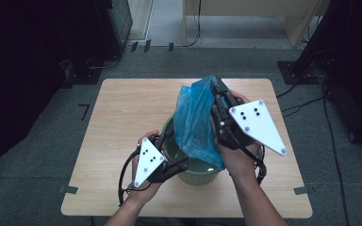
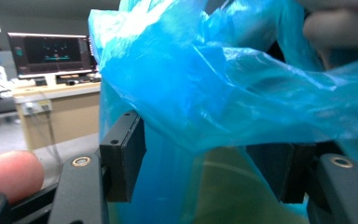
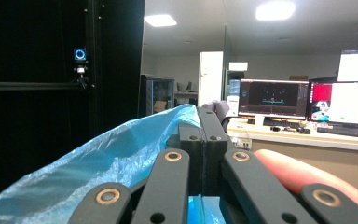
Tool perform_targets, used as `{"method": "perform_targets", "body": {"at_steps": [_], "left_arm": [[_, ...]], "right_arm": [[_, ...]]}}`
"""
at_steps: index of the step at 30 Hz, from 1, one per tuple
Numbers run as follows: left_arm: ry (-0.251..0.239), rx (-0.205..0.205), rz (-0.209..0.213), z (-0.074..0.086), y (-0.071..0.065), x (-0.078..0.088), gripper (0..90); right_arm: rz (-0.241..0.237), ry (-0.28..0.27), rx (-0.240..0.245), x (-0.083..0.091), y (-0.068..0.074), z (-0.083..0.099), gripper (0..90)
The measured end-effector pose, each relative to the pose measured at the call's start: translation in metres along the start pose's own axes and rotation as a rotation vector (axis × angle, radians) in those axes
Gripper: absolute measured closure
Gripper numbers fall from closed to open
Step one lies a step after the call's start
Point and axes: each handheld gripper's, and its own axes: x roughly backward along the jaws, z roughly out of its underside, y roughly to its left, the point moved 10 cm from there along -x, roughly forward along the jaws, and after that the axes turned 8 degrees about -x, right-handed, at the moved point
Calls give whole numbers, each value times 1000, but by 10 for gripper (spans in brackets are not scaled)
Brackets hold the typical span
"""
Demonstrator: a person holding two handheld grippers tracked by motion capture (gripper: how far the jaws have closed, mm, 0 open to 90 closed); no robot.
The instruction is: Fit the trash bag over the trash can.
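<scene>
A light wooden surface (image 1: 122,113) stands on grey carpet floor (image 1: 37,155), with tape marks at its near corners. Dark equipment stands (image 1: 311,52) and trailing cables (image 1: 306,103) flank it left and right. At the far side stands a pale wooden desk (image 1: 245,14). Beyond, an office with lit ceiling panels (image 3: 275,10), monitors (image 3: 272,99) on a desk, and a black frame (image 3: 93,65).
</scene>
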Motion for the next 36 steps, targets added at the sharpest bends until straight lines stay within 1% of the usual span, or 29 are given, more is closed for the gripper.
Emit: {"method": "perform_targets", "body": {"at_steps": [2, 5, 8, 10, 11, 13, 15, 16, 18, 20, 21, 22, 25, 27, 29, 31, 32, 34, 36], "left_arm": [[-19, 42, 0, -4, 0, -2, 359], [-64, 110, -18, -12, 4, -5, 342], [-106, 157, -38, -21, 11, -4, 351], [-128, 179, -29, -25, 13, -3, 420], [-139, 188, -17, -27, 14, -1, 488], [-147, 202, -4, -30, 16, 1, 634], [-148, 201, -15, -31, 19, 5, 705], [-143, 199, -23, -32, 22, 7, 733], [-137, 214, -24, -32, 27, 13, 802], [-127, 234, -11, -33, 30, 19, 855], [-119, 242, 3, -33, 31, 23, 876], [-115, 250, 18, -34, 32, 29, 890], [-102, 242, 38, -35, 32, 44, 898], [-88, 244, 54, -33, 32, 55, 899], [-61, 246, 69, -26, 31, 66, 899], [-34, 246, 72, -17, 31, 74, 899], [-15, 235, 73, -10, 31, 78, 899], [17, 229, 77, 5, 30, 85, 899], [60, 229, 82, 23, 30, 89, 899]], "right_arm": [[-2, -7, -3, 3, 2, -1, 900], [-10, -2, -6, 8, 6, 2, 900], [-19, 6, 0, 15, 6, 7, 900], [-27, 16, -4, 20, 5, 10, 900], [-32, 21, -6, 23, 3, 11, 900], [-41, 31, -9, 28, 0, 13, 900], [-39, 31, 3, 35, -4, 13, 900], [-36, 33, 3, 38, -7, 14, 900], [-26, 33, 10, 45, -13, 14, 900], [-12, 32, 22, 52, -21, 13, 900], [-7, 30, 29, 57, -26, 12, 900], [-1, 31, 32, 61, -29, 12, 900], [15, 34, 50, 77, -39, 11, 900], [24, 48, 68, 87, -45, 15, 900], [38, 75, 94, 97, -52, 25, 900], [48, 100, 109, 105, -57, 35, 900], [55, 116, 119, 110, -60, 42, 900], [79, 142, 143, 119, -69, 55, 900], [102, 177, 149, 126, -80, 70, 900]]}}
